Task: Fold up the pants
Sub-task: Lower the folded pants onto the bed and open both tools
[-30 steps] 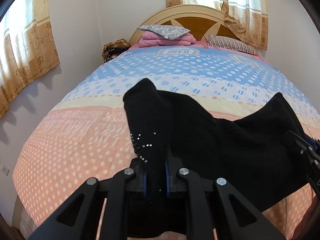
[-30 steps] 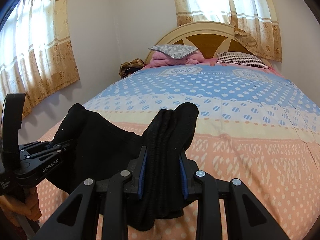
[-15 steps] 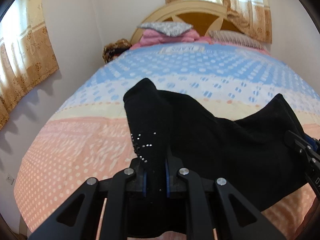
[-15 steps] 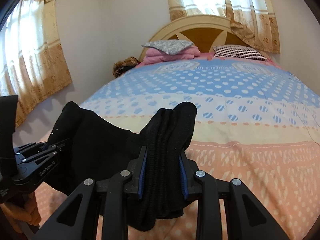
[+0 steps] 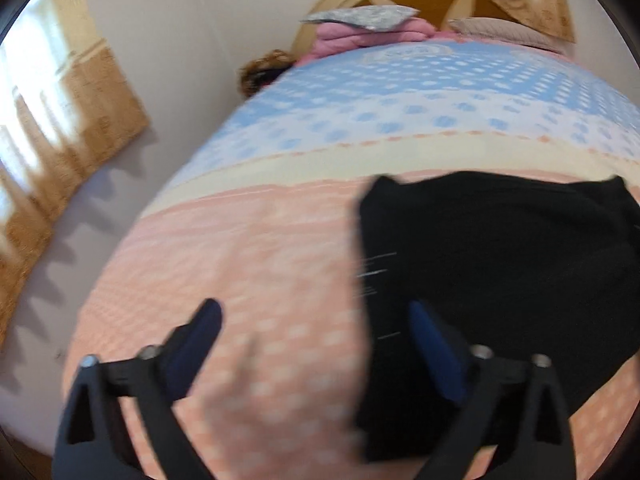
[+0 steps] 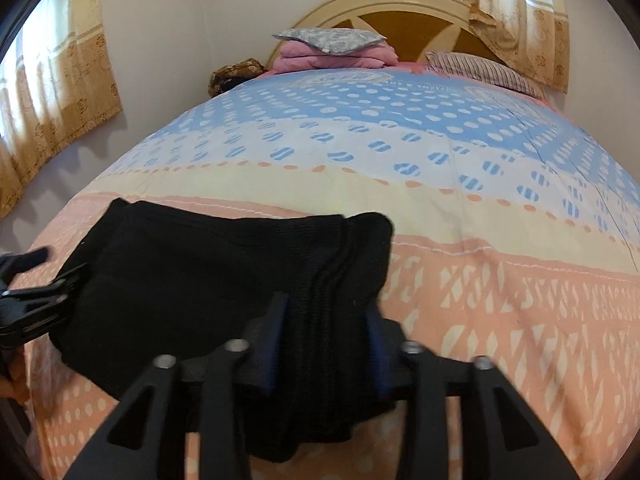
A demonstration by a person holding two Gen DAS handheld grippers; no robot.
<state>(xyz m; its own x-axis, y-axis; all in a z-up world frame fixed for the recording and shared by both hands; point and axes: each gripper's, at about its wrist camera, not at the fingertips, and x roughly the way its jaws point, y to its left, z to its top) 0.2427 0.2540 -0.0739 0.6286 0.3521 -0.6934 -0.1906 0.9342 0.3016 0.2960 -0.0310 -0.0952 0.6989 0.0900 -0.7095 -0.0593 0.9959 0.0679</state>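
Black pants lie folded on the pink part of the bedspread. My left gripper is wide open above the bed; the pants' left edge lies just inside its right finger and its pads do not press the cloth. In the right wrist view the pants spread out to the left. A thick bunched end of them fills the gap of my right gripper, whose jaws are opening while both pads still touch the cloth. The left gripper shows at the left edge of that view.
The dotted bedspread runs back to a cream and brown headboard. A grey pillow on folded pink blankets and a striped pillow lie there, a brown bag in the corner. Curtains hang left and behind.
Both grippers came down toward the bed and the pants now lie flat on it. My left gripper went from shut on the pants to wide open. The right jaws widened slightly.
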